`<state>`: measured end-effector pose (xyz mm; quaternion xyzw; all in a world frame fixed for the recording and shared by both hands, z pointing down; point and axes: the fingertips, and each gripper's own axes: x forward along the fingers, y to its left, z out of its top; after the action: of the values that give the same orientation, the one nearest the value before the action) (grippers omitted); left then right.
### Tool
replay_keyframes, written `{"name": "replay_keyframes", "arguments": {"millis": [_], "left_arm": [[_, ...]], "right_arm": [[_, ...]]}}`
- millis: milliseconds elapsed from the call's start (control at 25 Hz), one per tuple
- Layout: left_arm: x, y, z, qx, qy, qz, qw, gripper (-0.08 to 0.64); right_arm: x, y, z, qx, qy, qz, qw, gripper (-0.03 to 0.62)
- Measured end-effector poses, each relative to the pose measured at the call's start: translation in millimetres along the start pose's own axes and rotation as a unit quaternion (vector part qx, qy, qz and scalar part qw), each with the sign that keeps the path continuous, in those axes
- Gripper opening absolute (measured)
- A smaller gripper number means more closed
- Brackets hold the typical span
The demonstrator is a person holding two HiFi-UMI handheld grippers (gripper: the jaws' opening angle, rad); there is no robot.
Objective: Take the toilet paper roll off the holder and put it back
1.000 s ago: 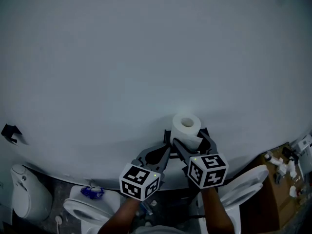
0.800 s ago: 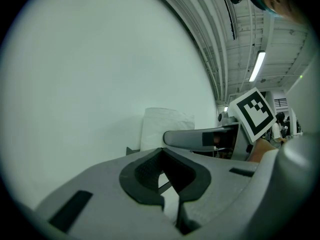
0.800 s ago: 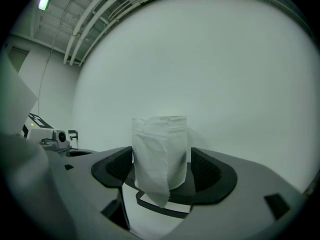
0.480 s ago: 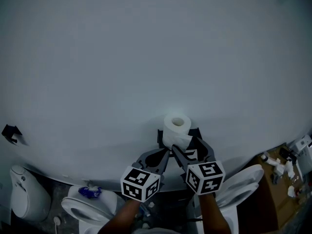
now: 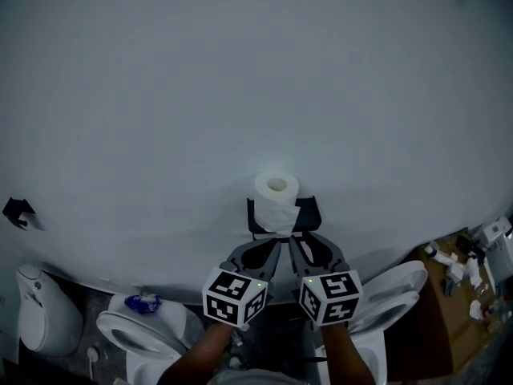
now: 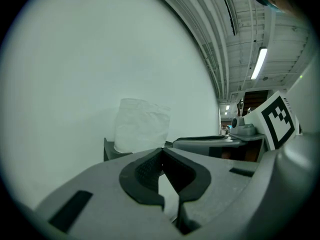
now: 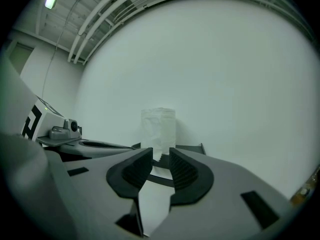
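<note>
A white toilet paper roll (image 5: 276, 195) stands upright on a black wall holder (image 5: 309, 212) against the pale wall. Both grippers hang side by side just below it, apart from it. My left gripper (image 5: 271, 249) is shut, its tips touching with nothing between them. My right gripper (image 5: 298, 245) has just been closing; a narrow gap remains and nothing is in it. In the left gripper view the roll (image 6: 141, 126) sits ahead, left of the jaws (image 6: 161, 151). The right gripper view has the roll (image 7: 159, 129) and holder (image 7: 192, 148) straight ahead of the gripper (image 7: 161, 156).
Below the wall stand a white toilet bowl (image 5: 136, 335) with a blue object (image 5: 143, 301) on it, another toilet (image 5: 393, 295) at the right and a white fixture (image 5: 44, 319) at far left. A small black bracket (image 5: 16, 211) is on the wall. Clutter (image 5: 473, 271) lies at the right.
Both grippers have drawn back from the roll toward the person. The right jaws, wide round the roll before, have let it go and narrowed. The roll stays on the holder.
</note>
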<state>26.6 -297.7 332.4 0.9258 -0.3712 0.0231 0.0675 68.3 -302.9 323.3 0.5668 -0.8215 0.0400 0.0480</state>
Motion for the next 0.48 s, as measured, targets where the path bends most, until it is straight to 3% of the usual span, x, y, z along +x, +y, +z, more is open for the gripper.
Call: {"name": "replay_keyframes", "arguments": {"millis": [480], "left_arm": [[-4,-17,-5,0.005,-0.002,0.046,0.9989,0.003]], "right_arm": [[-17,7,-13,-0.004,0.004,0.036,0.999,0.026]]}}
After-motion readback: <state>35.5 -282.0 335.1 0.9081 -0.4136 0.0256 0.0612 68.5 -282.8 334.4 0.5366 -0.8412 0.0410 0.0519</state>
